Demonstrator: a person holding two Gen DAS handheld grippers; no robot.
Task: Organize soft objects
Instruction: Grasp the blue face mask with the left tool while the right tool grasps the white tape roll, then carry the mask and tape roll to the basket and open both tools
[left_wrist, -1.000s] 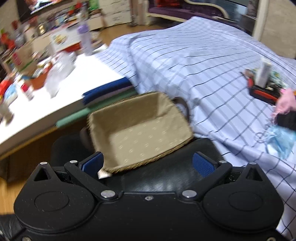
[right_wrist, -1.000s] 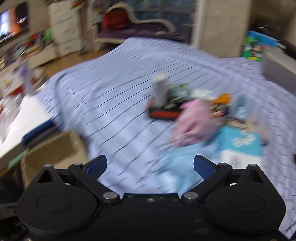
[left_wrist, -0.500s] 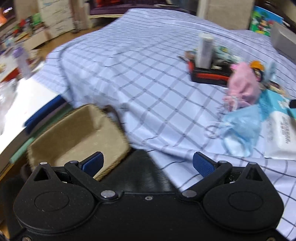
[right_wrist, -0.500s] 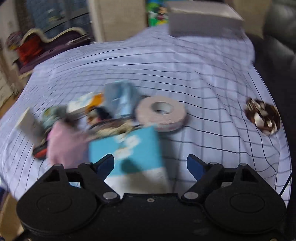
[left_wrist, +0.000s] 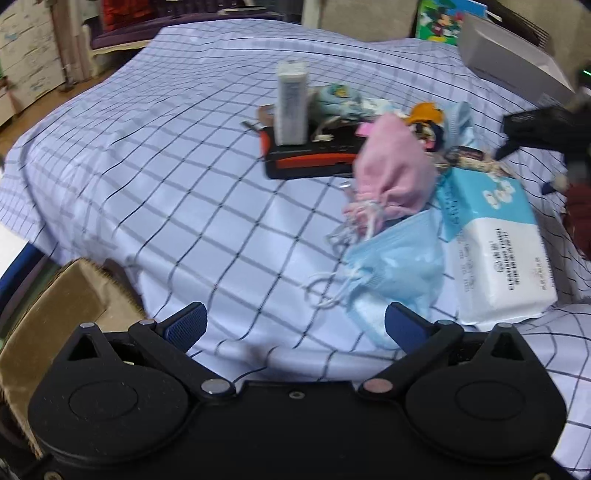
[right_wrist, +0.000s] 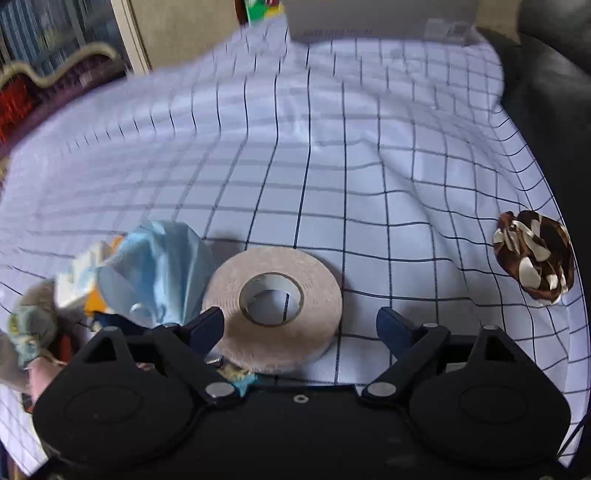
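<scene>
- Our left hand-held gripper hangs with its jaws apart and empty above the checked sheet, the blue face masks just ahead.
- Behind them, we see a pink pouch; a woven basket sits at left.
- Our right hand-held gripper, also spread, frames a tape roll, perhaps without touching.

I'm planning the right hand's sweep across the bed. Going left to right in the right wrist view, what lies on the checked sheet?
Crumpled blue face mask → roll of tape, lying flat between the open fingers of the right gripper → brown-and-white scrunchie near the sheet's right edge.
</scene>
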